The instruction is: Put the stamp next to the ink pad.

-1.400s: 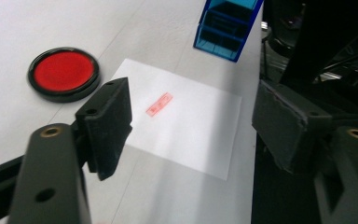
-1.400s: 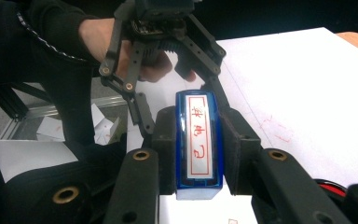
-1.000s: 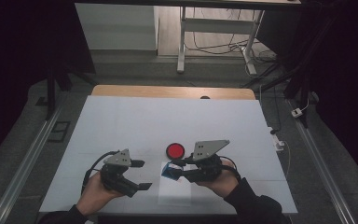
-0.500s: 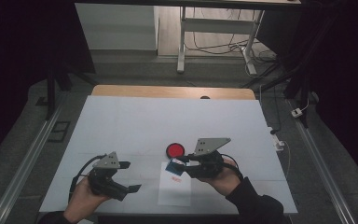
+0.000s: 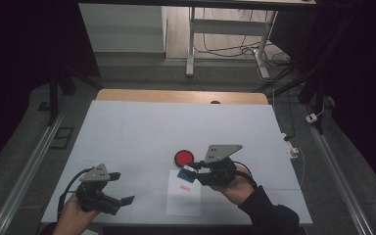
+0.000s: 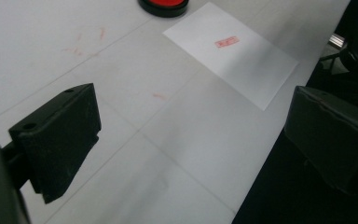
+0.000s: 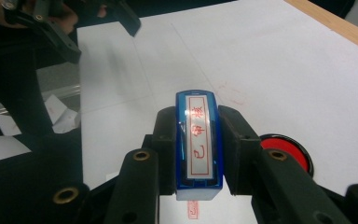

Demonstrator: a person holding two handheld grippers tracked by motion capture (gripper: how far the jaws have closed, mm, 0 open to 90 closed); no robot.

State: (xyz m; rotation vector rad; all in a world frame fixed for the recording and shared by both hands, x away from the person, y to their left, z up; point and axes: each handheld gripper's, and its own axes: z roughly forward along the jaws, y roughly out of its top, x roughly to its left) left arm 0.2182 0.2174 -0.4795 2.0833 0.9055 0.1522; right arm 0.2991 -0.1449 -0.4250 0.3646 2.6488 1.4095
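Since the earlier frames, our left gripper (image 5: 118, 187) had drawn away from the white rectangular sheet of paper (image 5: 183, 198) toward the near left corner of the white table (image 5: 127, 127); its jaws had just been opening, with nothing between them.

Item: blue plastic block stamp with a red-lettered label (image 7: 198, 142), clamped by its long sides in our right gripper (image 5: 190, 172) and held just above the far end of the sheet.

Item: sheet of paper, at the near edge of the table, right of centre, bearing one small red imprint (image 6: 226, 42).

Item: round red ink pad in a black case (image 5: 183, 157), just beyond the sheet's far edge.

Risks, as we judged them: the sheet lay loose with no hand on it, so another press could drag or lift it and smear the mark; a tilted stamp would print unevenly.

Tools: left jaws wide and empty; right jaws narrow, tight on the stamp.
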